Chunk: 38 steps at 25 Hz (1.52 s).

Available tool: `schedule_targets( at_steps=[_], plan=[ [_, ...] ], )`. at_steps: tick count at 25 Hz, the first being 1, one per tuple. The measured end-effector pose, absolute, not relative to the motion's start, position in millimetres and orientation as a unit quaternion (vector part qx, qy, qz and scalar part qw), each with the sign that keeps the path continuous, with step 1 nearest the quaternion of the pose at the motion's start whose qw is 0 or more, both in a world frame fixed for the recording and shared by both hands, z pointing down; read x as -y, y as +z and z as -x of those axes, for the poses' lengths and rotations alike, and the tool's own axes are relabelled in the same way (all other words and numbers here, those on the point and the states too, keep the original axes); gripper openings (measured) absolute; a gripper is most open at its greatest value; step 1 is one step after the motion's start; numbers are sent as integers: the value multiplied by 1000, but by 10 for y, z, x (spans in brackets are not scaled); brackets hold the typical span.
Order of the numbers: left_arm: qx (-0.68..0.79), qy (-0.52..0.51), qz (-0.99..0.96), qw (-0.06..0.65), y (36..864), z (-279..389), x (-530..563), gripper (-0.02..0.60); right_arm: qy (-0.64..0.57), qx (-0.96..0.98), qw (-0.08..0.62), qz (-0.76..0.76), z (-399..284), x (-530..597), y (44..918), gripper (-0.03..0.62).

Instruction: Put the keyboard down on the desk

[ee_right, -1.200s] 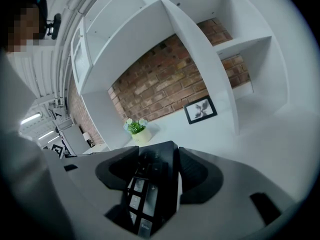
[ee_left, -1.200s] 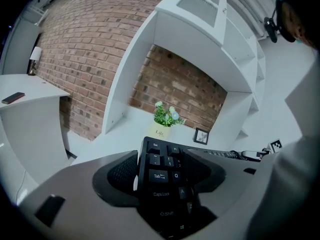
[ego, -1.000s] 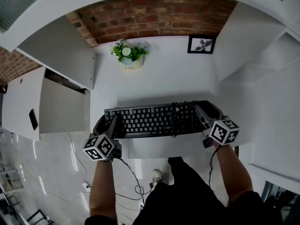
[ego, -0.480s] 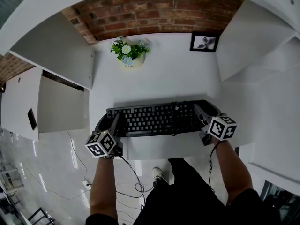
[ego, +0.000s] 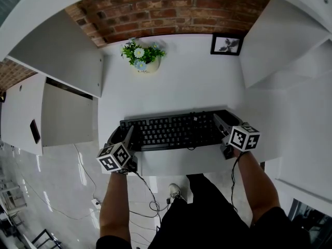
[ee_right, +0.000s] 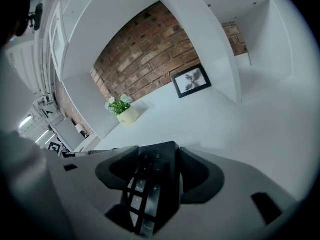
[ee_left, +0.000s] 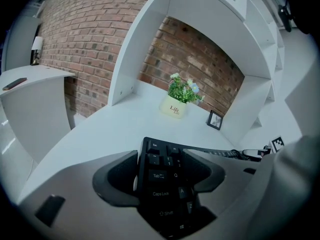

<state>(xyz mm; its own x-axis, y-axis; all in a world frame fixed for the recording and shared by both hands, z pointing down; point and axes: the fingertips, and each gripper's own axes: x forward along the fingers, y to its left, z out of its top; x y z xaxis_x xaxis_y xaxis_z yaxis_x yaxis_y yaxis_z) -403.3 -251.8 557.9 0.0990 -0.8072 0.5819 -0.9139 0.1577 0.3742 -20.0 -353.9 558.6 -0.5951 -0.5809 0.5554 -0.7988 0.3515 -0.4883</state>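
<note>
Evenly, you grip the keyboard [ego: 174,131] by both ends, left gripper [ego: 126,137] and right gripper [ego: 221,124] each clenched on it, so it meets the desk [ego: 176,82] level.

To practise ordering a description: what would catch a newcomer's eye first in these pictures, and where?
The black keyboard stands out first, stretched across the near part of the white desk, with the left gripper shut on one end and the right gripper on the other. Behind it, by the red brick wall, sit a potted plant and a framed picture.
</note>
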Motion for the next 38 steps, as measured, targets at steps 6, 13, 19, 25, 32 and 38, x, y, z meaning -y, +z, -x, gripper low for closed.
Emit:
schedule_targets(
  at_steps=[6,13,19,25,32,38],
  plan=[
    [670,83,-643,360,5609,4054,2543,282,384,803,156,-427,220,3536,5659,262],
    [668,85,-646,360,5600,4049,2542,284,386,797,175,-431,217,3530,5691,262],
    [669,81,-647,357,5595,4058,2521,284,384,793,183,-437,213,3530,5711,262],
    [688,102,-650,307,5352,4105,2478,282,334,802,193,-456,106,3547,5519,262],
    [689,75,-670,266,4876,4062,2310,253,272,819,173,-474,83,3462,4999,20],
    [685,30,-695,216,4219,3913,1998,34,223,857,121,-448,299,3140,4317,18]
  ],
)
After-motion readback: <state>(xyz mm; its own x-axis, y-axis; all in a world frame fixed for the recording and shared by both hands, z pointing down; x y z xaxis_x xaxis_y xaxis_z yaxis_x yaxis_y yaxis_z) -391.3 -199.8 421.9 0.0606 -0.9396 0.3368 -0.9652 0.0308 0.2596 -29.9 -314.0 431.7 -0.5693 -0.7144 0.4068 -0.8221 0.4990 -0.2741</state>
